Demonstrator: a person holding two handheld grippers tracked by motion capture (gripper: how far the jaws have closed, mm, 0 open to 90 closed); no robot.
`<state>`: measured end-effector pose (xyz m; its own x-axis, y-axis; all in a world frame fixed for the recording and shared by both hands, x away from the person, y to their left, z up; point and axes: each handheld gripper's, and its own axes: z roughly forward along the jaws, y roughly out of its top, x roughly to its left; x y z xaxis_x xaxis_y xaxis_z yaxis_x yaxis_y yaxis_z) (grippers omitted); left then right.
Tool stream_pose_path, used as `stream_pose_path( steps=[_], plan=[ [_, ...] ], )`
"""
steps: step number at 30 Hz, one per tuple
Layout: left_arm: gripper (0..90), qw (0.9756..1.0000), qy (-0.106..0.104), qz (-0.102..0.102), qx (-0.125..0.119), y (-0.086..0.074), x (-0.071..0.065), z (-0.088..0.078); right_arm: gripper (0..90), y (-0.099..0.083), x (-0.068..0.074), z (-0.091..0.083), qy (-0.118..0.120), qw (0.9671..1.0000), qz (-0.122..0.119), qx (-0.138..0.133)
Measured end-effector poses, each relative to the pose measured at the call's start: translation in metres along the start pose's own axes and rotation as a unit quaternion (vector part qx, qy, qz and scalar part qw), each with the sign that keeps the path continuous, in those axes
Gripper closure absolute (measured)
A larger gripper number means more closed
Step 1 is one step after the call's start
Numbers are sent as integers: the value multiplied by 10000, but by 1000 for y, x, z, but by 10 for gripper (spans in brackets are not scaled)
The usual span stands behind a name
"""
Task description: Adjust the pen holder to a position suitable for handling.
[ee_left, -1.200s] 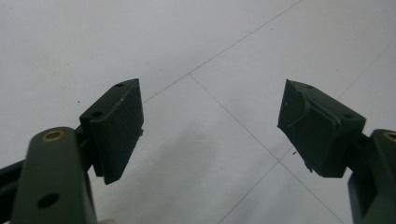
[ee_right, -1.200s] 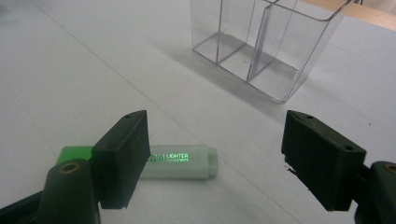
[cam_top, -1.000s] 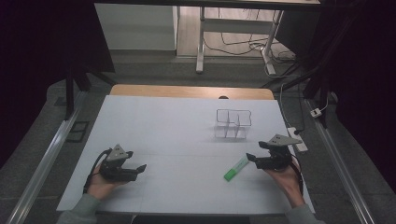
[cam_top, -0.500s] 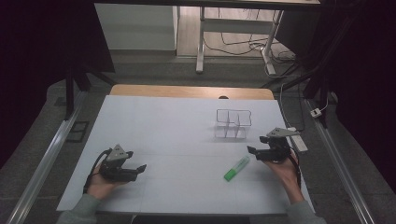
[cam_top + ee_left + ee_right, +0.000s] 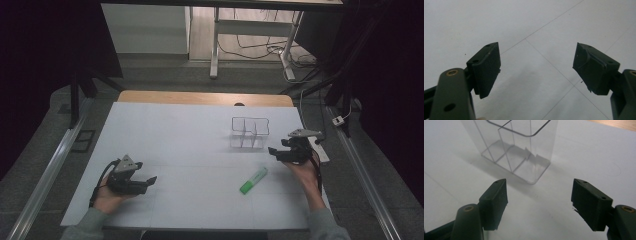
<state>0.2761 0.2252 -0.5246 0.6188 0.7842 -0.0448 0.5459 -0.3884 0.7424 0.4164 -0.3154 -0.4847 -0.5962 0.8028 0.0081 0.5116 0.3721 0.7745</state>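
A clear plastic holder (image 5: 250, 132) with several compartments stands empty on the white sheet, right of centre. A green marker (image 5: 253, 180) lies flat in front of it, nearer the person. My right gripper (image 5: 272, 150) hovers just right of the holder, pointing left at it. In the right gripper view the holder (image 5: 519, 147) sits a short way ahead of the right gripper (image 5: 539, 195). Its jaws have just been closing a little, still stand wide, and have nothing between them. My left gripper (image 5: 150, 180) rests at the near left, open over bare sheet, as the left gripper (image 5: 537, 65) shows in its own view.
The white sheet (image 5: 175, 145) covers most of the table, and a wooden edge (image 5: 200, 97) shows at the back. A white strip (image 5: 322, 150) lies at the sheet's right edge beside my right hand. Metal rails run along both sides. Desk legs and cables stand on the floor beyond.
My right gripper has moved away from the marker, farther from the person and up to the holder's right side. The left gripper and the marker have stayed put.
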Motion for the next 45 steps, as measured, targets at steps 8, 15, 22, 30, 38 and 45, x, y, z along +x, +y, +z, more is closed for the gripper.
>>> stream_pose_path(
  steps=[8, 15, 22, 30, 38, 45],
  plan=[
    [222, 10000, 10, 11, 9, 0, -1, 0, 455, 11, -9, 17, -160, 9999, 57, -4],
    [223, 10000, 20, 7, 8, 0, 0, 0, 723, 17, -11, 29, -171, 9998, 31, -5],
    [223, 10000, 27, 9, 10, 0, 0, 0, 896, 19, -11, 41, 10, 9999, -47, 156],
    [222, 10000, 25, 20, 19, 0, 0, 0, 897, 18, -12, 45, 57, 9999, 31, 160],
    [222, 10000, 17, 27, 26, 0, 0, 1, 897, 20, -10, 48, 46, 9999, 2, 151],
    [222, 10000, 22, 49, 37, 0, -1, 1, 897, 27, 3, 53, 98, 9997, -118, 178]
  ],
)
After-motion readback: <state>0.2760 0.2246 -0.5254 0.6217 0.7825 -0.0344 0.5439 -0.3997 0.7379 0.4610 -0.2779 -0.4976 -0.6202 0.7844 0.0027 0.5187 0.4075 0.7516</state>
